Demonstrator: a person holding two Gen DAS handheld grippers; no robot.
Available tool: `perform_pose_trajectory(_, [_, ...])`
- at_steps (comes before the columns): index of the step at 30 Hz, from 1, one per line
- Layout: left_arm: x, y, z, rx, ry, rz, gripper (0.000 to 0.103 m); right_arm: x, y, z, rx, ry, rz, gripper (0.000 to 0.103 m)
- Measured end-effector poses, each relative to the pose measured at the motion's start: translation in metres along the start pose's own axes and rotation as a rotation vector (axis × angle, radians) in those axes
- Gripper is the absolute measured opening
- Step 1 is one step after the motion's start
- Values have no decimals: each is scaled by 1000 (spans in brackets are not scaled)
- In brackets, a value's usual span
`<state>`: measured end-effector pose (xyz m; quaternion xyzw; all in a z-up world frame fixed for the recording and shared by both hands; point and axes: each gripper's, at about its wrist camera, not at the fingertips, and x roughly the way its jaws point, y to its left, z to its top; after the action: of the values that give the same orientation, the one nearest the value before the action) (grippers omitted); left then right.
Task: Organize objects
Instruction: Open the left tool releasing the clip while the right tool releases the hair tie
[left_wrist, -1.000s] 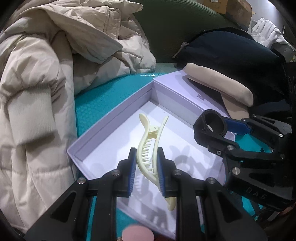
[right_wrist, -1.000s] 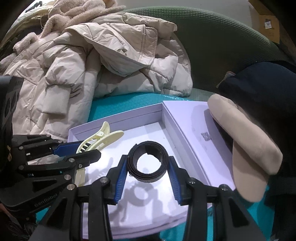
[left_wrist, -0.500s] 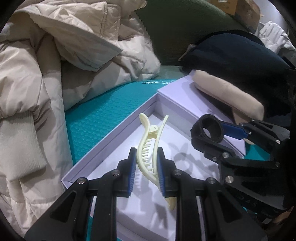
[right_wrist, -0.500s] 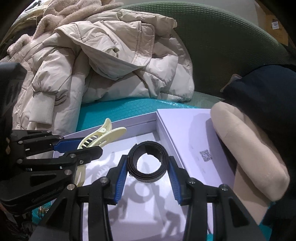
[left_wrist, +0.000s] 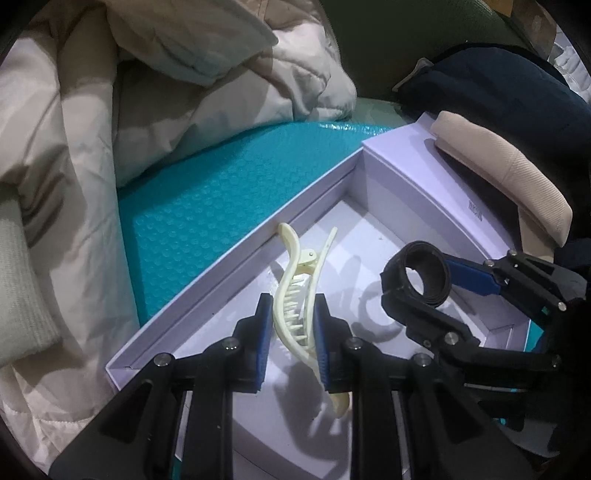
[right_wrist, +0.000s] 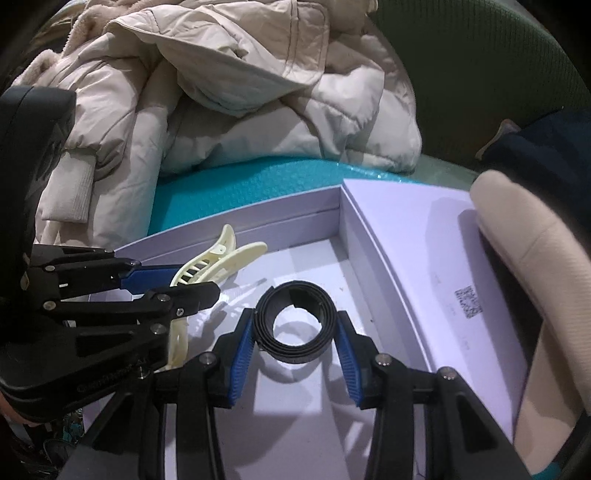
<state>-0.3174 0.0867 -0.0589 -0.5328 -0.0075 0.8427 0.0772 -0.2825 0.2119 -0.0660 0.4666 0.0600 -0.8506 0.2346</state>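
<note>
Both hands have come lower and further forward over the lilac box than a moment ago, so more of its white floor now lies right beneath the tools. The left gripper stays clenched on the cream hair clip, whose curved tip is now close to the box's long wall, while the right gripper stays clamped around the black coiled band, held just above the box floor near the inner corner. To my eye both things are about to be set down inside (neither rests on the floor yet, judging by the shadows under them), so the sorting looks close to this step's end.

Around them, a beige puffer jacket is heaped on the teal mat behind the box, and a tan padded piece lies across the raised lilac lid on the right. The two tools sit close side by side, so they could bump when they open, and the clip could catch on the wall.
</note>
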Motion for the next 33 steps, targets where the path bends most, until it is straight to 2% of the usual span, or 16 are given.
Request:
perform_pose_trajectory(5, [1,-2,-1,-4,6,8,20,3,-2,-4,0,13,-13,43])
perform_pose_trajectory(10, [1,-7,-3,11,24,49,21,2,-1,-7,-11,20,-13,44])
perform_pose_trajectory(15, [-3,-6,-8,-4,37,72,28,-1,1,-11,-13,31,-40,57])
perform_pose_trajectory(23, [-24,-10,-12,17,22,83,43,-19,3,-19,-8,19,-57,57])
perform_pose_trajectory(33, [-65,-18,-18,7,-18,63,46,-62,10,-20,-15,-19,-104,57])
